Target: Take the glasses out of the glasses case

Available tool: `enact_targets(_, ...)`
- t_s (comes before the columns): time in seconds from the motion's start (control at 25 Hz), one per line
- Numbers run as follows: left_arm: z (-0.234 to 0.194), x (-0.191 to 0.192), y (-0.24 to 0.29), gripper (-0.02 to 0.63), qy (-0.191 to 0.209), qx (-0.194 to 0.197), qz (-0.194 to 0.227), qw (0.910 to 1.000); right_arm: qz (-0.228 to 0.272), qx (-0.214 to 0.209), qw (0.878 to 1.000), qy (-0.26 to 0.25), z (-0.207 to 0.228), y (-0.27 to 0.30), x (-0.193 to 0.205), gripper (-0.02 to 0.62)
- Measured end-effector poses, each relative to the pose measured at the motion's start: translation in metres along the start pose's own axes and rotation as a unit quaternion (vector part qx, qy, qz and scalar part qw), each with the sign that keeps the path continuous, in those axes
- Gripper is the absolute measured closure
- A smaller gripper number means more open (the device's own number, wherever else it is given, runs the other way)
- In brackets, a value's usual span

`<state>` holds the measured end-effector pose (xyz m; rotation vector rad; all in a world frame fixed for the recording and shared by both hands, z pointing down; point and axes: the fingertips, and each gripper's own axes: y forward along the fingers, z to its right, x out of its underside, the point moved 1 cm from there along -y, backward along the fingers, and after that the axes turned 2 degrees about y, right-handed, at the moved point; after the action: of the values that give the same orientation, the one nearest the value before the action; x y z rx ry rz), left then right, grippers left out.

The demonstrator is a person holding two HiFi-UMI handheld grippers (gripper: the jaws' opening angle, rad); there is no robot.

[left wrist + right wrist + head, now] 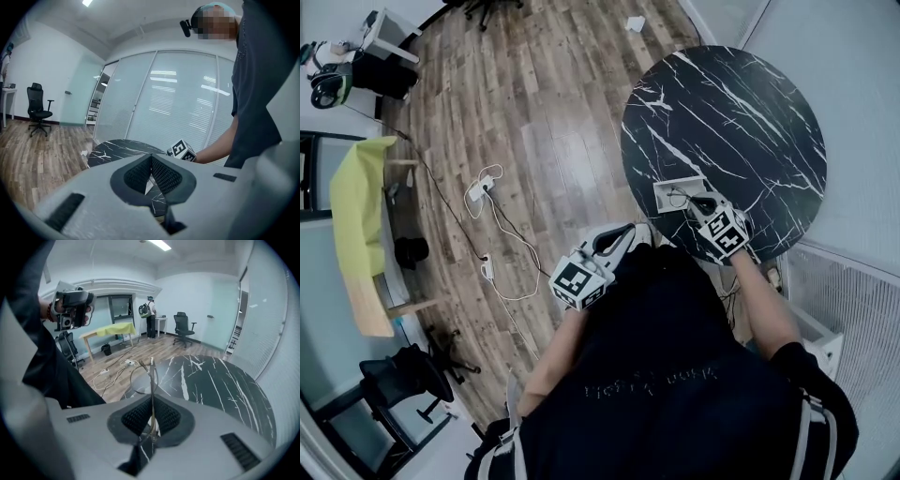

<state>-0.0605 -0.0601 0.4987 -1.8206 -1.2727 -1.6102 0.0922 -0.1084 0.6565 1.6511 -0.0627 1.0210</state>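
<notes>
floor: wood planks (534,122), white cables (483,192) lying loose on it.
table: round, black marble with white veins (741,112). I'm standing at its near edge.
shirt: dark (675,394); there's faint print across the front, too blurred to read.
left gripper: (617,240) held off the table, over the floor beside the table's near-left edge. My jaws are pressed together, pads (164,176) meeting with nothing between them.
right gripper: (701,202) over the table's near edge, right at the case. Jaws are clamped on the glasses.
marker cube: (727,232) black-and-white square codes only.
glasses case: white, open (667,190), on the table near its near edge.
glasses: thin wire frame (151,373), pinched edge-on between my right pads, lens ring sticking out past the tips. Can't tell whether they touch the case.
</notes>
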Motion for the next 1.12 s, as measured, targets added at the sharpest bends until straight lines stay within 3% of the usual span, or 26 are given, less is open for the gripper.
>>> enact_targets(0.2,0.001,-0.005,-0.003,0.586,0.002,0.005,0.004,1.0000,0.050,0.006,0.997,0.064,-0.004,-0.019,-0.009,0.561)
enact_targets(0.44,-0.006,-0.009,-0.005,0.586,-0.001,0.004,0.014,0.9999,0.088,0.007,0.990,0.105,-0.006,-0.033,-0.017,0.561)
enact_targets(1.12,-0.028,-0.024,-0.003,0.588,-0.034,-0.013,0.067,0.9971,0.196,0.026,0.966,0.169,-0.005,-0.100,-0.052,0.561)
